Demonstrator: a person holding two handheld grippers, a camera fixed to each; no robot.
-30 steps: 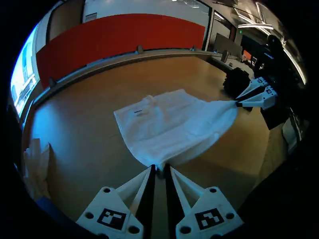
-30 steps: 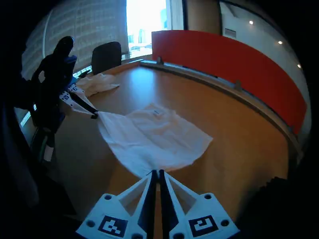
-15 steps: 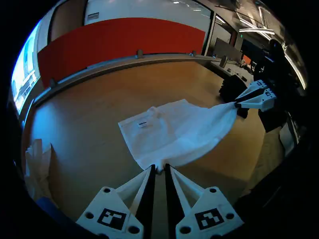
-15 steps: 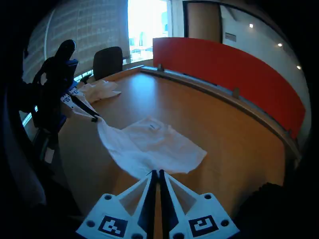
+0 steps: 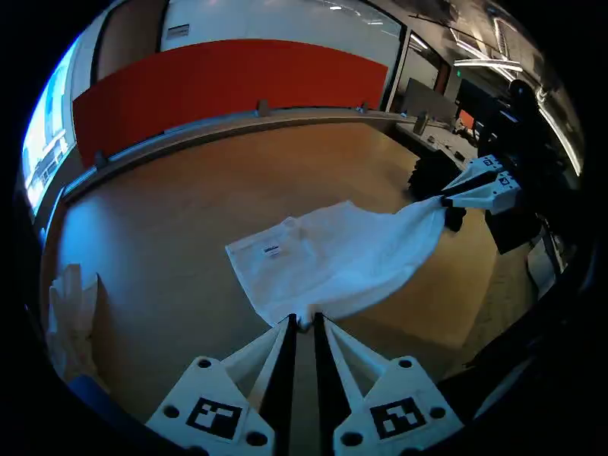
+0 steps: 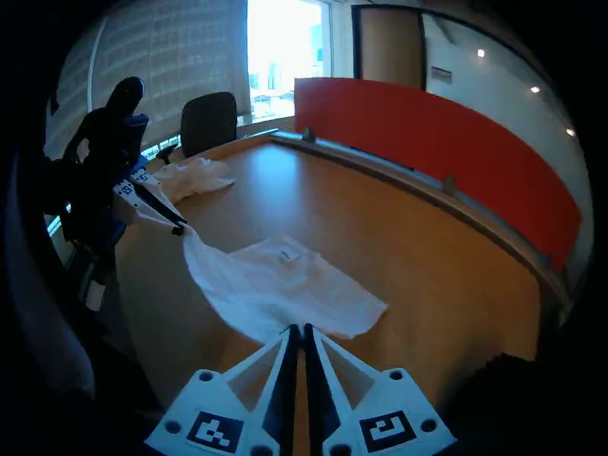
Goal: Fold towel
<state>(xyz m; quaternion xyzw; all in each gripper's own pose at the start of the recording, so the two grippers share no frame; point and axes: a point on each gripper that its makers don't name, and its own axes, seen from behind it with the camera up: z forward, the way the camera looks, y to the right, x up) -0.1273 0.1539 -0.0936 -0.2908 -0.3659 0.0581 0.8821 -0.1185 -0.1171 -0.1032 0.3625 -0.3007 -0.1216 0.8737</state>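
wooden table curves below a red partition. white towel lies partly flat on it, its near edge raised and stretched between both claws. left gripper pinches one corner; right gripper clamps the other. spare cloths lie beside a chair.

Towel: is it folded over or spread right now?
Spread, not folded over: the towel lies mostly flat on the table, near edge lifted between left gripper and right gripper, each shut on a corner.
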